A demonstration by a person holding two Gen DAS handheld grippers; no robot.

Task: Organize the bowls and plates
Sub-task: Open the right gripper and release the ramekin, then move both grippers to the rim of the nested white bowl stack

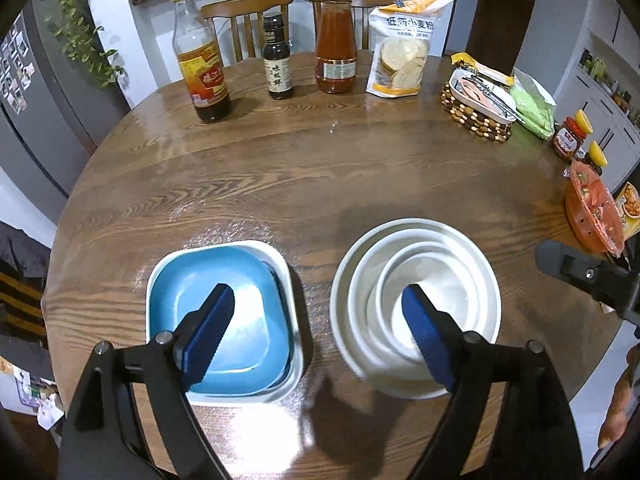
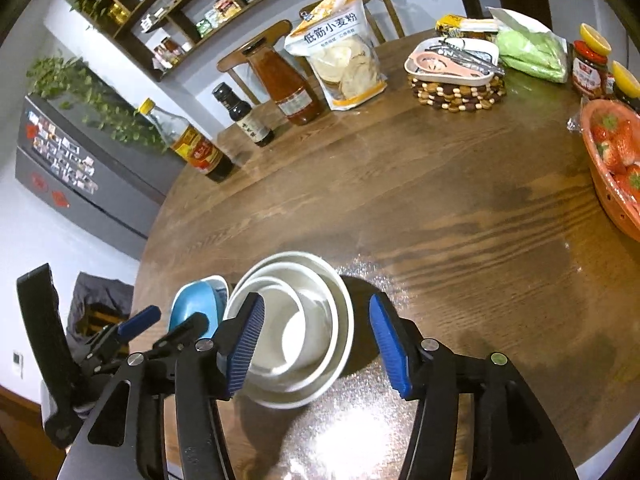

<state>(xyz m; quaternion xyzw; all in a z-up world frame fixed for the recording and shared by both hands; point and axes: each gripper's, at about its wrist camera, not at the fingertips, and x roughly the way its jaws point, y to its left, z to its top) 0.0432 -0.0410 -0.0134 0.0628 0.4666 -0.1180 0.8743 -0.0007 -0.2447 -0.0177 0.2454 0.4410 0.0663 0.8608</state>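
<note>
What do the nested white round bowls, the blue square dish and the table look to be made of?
Nested white bowls: likely glazed ceramic, glossy with soft highlights; melamine is possible. Blue square dish: also a smooth glossy glaze, seated in a white square dish. Table: wood, strong grain, shiny varnish reflecting light.

Left hand-held gripper (image 1: 318,316): matte black linkage arms, round silver pivot screws, dark blue ribbed pads on both fingers (image 1: 212,332). Right hand-held gripper (image 2: 318,344): same black frame, silver screws, brighter blue ridged pads on its fingers (image 2: 246,346).
</note>
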